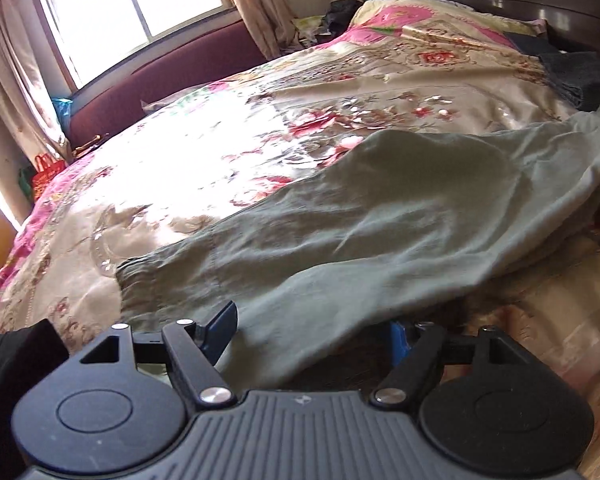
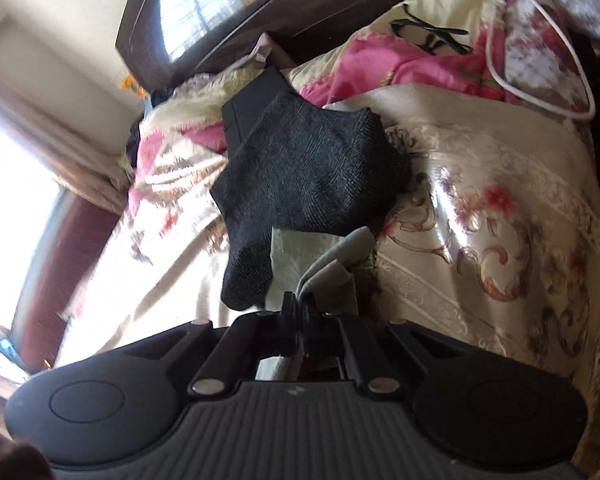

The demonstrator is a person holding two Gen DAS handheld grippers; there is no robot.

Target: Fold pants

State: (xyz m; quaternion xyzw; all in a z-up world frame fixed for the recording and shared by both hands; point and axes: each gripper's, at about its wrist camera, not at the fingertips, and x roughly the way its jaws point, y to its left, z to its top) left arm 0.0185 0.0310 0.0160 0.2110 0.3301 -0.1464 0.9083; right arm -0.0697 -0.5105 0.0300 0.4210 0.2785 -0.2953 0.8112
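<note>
Grey-green pants (image 1: 360, 216) lie stretched across a floral bedspread (image 1: 204, 152), cuffed leg end at the near left and the rest running off to the right. My left gripper (image 1: 312, 334) is open, its jaws wide apart around the near edge of the pant leg; the blue left fingertip (image 1: 220, 330) rests on the cloth. In the right wrist view my right gripper (image 2: 299, 306) is shut on a fold of the grey-green pants fabric (image 2: 336, 262), lifted a little above the bed.
A folded dark grey garment (image 2: 312, 168) lies on the bed just beyond the right gripper; it also shows in the left wrist view (image 1: 576, 76). Eyeglasses (image 2: 432, 34), a white cable (image 2: 540, 92) and a dark headboard (image 2: 236, 12) lie further off. A window (image 1: 132, 4) and a maroon bench (image 1: 160, 84) stand behind the bed.
</note>
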